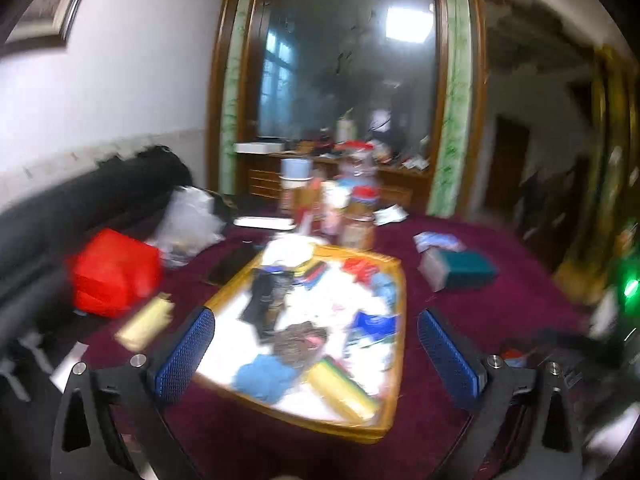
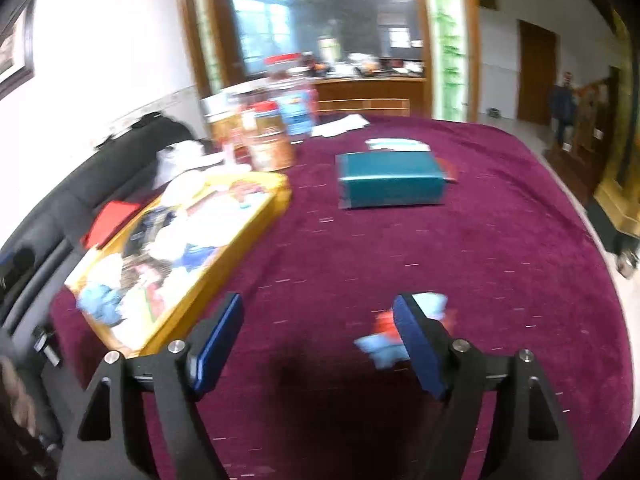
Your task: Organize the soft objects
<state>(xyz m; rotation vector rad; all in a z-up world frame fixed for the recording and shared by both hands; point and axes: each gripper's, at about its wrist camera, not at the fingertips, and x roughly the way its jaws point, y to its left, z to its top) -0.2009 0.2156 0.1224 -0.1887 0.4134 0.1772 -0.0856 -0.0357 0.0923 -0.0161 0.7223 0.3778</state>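
The maroon tablecloth carries the yellow tray, full of soft cloths. To the tray's right lies a small blue-and-red cloth, touching the right gripper, whose jaws stand apart, empty. The left gripper hangs wide open over the tray. This seems a between-picks step; next comes choosing another cloth.

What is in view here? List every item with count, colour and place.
tray: one, yellow rim, on the cloth, full of mixed soft pieces
fluffy piece: one, blue, near end of the tray
roll: one, yellow, near corner of the tray
box: one, teal, on the cloth, right of the tray
soft piece: one, light blue and red, on the cloth by the right gripper
jars: several, amber, beyond the tray
bag: one, red, left of the tray
tablecloth: one, maroon
left gripper: open, empty, over the tray
right gripper: open, empty
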